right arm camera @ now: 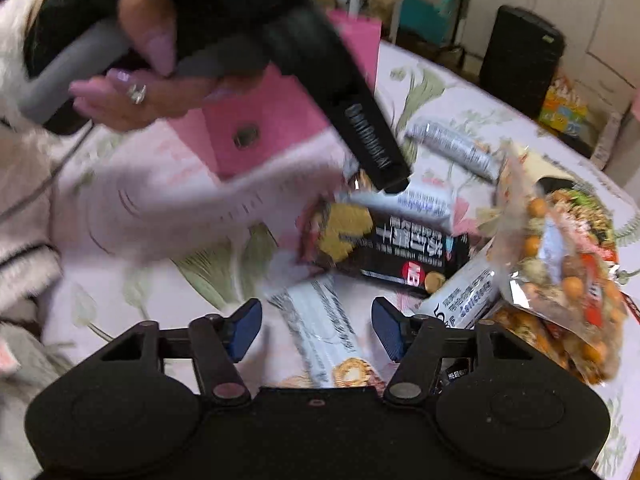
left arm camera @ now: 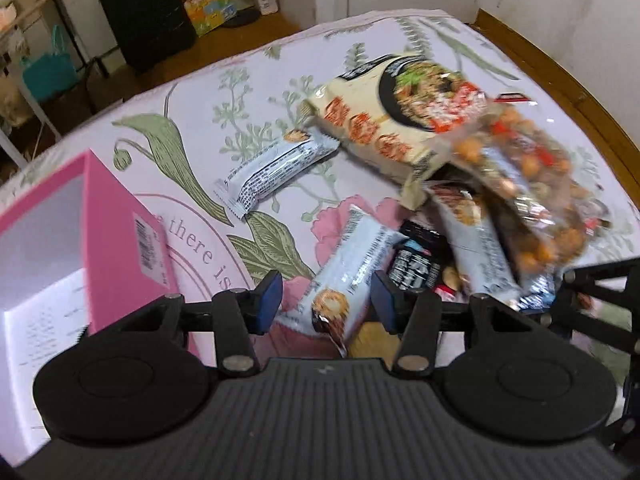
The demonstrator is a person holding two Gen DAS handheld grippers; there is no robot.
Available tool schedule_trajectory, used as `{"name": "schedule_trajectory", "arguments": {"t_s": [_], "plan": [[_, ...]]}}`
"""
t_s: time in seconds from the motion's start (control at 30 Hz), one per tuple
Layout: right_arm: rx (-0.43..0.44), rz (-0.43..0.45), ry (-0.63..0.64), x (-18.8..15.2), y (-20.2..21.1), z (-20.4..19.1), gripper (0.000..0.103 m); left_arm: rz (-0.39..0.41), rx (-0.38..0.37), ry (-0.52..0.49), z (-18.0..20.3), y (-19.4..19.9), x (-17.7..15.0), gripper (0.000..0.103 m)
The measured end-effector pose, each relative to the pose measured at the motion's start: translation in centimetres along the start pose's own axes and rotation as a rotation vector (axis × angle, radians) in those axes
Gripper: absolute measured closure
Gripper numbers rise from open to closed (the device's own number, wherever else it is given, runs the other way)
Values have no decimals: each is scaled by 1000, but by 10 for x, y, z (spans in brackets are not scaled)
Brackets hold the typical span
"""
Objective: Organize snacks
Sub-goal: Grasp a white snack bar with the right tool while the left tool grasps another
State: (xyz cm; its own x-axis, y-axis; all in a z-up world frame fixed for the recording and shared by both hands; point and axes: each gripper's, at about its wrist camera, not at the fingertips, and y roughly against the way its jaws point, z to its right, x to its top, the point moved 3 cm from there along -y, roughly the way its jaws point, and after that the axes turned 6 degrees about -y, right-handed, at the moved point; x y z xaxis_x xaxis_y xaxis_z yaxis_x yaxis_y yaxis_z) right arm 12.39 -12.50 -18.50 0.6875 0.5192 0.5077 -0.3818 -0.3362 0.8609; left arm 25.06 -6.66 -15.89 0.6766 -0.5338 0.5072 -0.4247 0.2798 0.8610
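Note:
Snack packs lie in a pile on a floral cloth. In the left wrist view my left gripper [left arm camera: 326, 300] is open, its blue pads on either side of a white biscuit bar [left arm camera: 348, 276]. Another white bar [left arm camera: 276, 170] lies further off, beside a noodle pack [left arm camera: 400, 108] and a clear bag of nuts [left arm camera: 532, 184]. A pink box [left arm camera: 116, 236] stands open at the left. In the right wrist view my right gripper [right arm camera: 316, 326] is open over a white bar [right arm camera: 324, 340], near a black snack pack [right arm camera: 384, 248]. The nut bag [right arm camera: 560, 272] lies at the right.
The left gripper's body and the person's hand [right arm camera: 160, 80] cross the upper left of the right wrist view, over the pink box [right arm camera: 272, 128]. A black suitcase [left arm camera: 148, 12] stands on the floor beyond the cloth. The wooden edge [left arm camera: 560, 80] runs along the right.

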Motion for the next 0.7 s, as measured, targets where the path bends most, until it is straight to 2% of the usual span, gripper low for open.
{"name": "schedule_trajectory", "arguments": {"t_s": [0.03,0.1,0.2,0.3,0.37,0.4,0.47,0.5,0.53,0.6,0.7], "plan": [[-4,-23,3,-1,-6,2,52,8,-25,22,-2,-6,-1,58],[20,-36,-42,-2,-11,8,52,26,-46,44,-4,-13,-4,58],[30,-21,-162,-3,-8,16,56,49,-30,7,-1,-19,-6,57],[32,-22,-315,-6,-5,24,57,33,-29,-6,1,-21,-3,57],[26,-33,-425,-8,-4,29,58,12,-41,-1,2,-21,-3,64],[26,-40,-475,-9,-4,32,58,4,-44,3,2,-20,-3,69],[63,-35,-550,-12,-1,35,55,-22,-33,4,3,-18,-5,73],[92,-36,-573,-13,-1,37,46,-35,-25,4,4,-16,-6,74],[131,-53,-578,-15,-1,37,35,-45,-16,10,5,-15,-8,75],[151,-59,-543,-17,1,34,33,-62,-5,32,4,-12,-10,74],[100,-66,-465,-21,-1,27,36,-67,-10,65,2,-13,-13,72]]}}
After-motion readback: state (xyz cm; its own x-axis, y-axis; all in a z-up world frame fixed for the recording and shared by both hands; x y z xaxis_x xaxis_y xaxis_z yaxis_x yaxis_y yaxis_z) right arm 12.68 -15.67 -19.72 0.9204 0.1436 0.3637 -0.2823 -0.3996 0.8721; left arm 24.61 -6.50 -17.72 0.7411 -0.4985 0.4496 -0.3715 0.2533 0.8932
